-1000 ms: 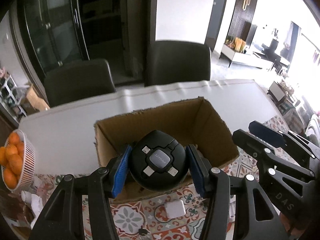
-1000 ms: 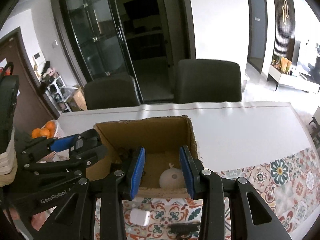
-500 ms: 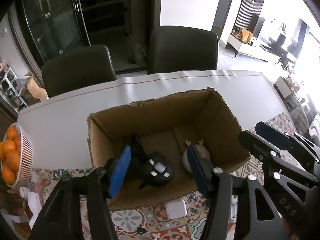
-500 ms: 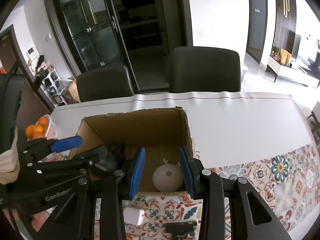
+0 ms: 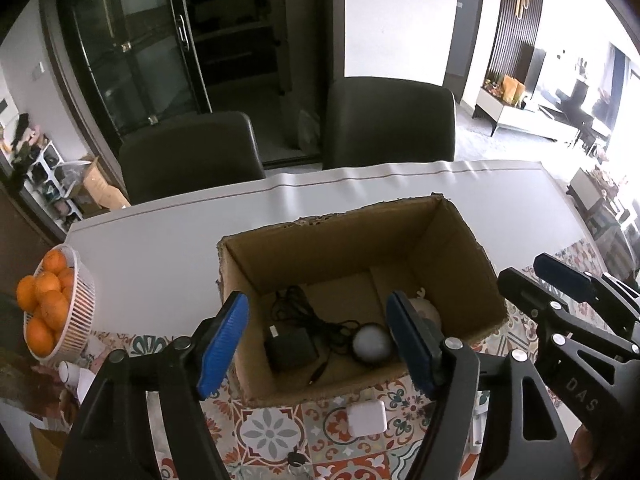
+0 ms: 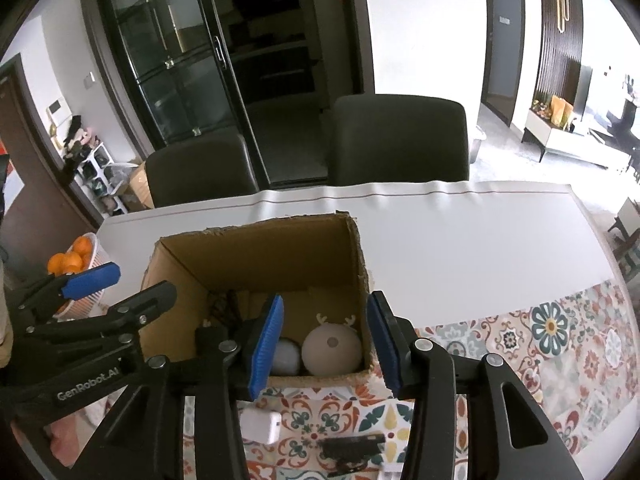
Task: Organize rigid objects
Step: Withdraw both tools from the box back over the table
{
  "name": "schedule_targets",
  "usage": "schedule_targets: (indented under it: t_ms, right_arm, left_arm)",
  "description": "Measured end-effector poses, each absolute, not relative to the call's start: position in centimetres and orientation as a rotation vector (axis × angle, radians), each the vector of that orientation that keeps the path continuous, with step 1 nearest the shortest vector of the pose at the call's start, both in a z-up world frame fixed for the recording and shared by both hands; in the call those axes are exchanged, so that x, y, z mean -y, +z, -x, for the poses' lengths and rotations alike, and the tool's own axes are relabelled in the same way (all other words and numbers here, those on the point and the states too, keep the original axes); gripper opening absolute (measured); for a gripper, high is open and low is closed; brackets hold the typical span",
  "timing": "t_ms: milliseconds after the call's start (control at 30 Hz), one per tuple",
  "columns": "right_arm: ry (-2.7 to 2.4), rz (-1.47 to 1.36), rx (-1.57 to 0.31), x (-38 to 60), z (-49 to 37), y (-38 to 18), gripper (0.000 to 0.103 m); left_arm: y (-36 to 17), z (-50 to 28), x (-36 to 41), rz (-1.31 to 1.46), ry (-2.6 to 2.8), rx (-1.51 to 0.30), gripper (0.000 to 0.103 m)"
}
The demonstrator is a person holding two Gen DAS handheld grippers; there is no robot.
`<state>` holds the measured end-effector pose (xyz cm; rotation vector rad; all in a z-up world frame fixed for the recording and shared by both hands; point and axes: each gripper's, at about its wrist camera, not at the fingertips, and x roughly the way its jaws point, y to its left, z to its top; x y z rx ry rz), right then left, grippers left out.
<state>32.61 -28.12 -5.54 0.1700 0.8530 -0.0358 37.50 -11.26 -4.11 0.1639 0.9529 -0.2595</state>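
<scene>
An open cardboard box (image 5: pixel 460 240) (image 6: pixel 256 248) stands on the table. Inside lie a black adapter (image 5: pixel 290 348) with its cable, a round gadget (image 5: pixel 370 344) (image 6: pixel 286 356) showing a pale face, and a beige reindeer ball (image 6: pixel 332 348). My left gripper (image 5: pixel 316 308) (image 6: pixel 138 282) hovers over the box's near side; its jaws are opening with nothing between them. My right gripper (image 6: pixel 325 308) (image 5: pixel 524 270) hangs over the box's near right corner, also opening and gripping nothing. The reindeer ball lies below it in the box.
A white charger (image 5: pixel 366 418) (image 6: pixel 262 424) and a small black object (image 6: pixel 352 446) lie on the patterned cloth (image 6: pixel 552 328) before the box. A white basket of oranges (image 5: pixel 86 296) stands at the left. Two dark chairs (image 5: pixel 388 120) stand behind the table.
My left gripper let go of the round black gadget, which dropped into the box and rolled pale side up. Both grippers' jaws have widened.
</scene>
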Motion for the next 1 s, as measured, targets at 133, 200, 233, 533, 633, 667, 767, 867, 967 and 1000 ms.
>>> schedule_targets:
  t_ms: [133, 200, 233, 533, 633, 667, 767, 867, 967, 1000]
  right_arm:
    - [-0.044, -0.162, -0.834, 28.2, -31.6, -5.2, 0.053]
    - [-0.048, -0.156, -0.825, 28.2, -31.2, -4.9, 0.058]
    - [-0.051, -0.155, -0.818, 28.2, -30.8, -4.8, 0.061]
    - [-0.061, -0.138, -0.786, 28.1, -28.4, -4.1, 0.079]
    - [-0.058, -0.137, -0.789, 28.1, -27.7, -4.3, 0.079]
    - [-0.059, -0.135, -0.789, 28.1, -27.5, -4.4, 0.079]
    - [-0.058, -0.132, -0.797, 28.0, -27.0, -5.0, 0.081]
    - [-0.058, -0.130, -0.808, 27.9, -26.6, -5.6, 0.082]
    - [-0.055, -0.131, -0.822, 27.9, -26.2, -6.3, 0.083]
    - [-0.056, -0.130, -0.827, 27.9, -26.1, -6.6, 0.084]
  left_arm:
    - [-3.7, -36.3, 11.0, -0.161, -0.256, -0.926, 0.078]
    - [-3.4, -35.8, 11.0, -0.157, -0.252, -0.917, 0.078]
    - [-3.3, -35.4, 10.9, -0.153, -0.251, -0.909, 0.080]
    - [-2.7, -32.5, 10.5, -0.134, -0.244, -0.871, 0.083]
    - [-3.0, -31.7, 10.4, -0.125, -0.245, -0.873, 0.083]
    - [-3.1, -31.5, 10.3, -0.125, -0.244, -0.874, 0.083]
    - [-3.8, -30.9, 10.1, -0.126, -0.239, -0.881, 0.083]
    - [-4.5, -30.3, 9.9, -0.117, -0.241, -0.899, 0.083]
    - [-5.2, -29.6, 9.7, -0.121, -0.229, -0.904, 0.083]
    - [-5.4, -29.4, 9.7, -0.120, -0.227, -0.904, 0.083]
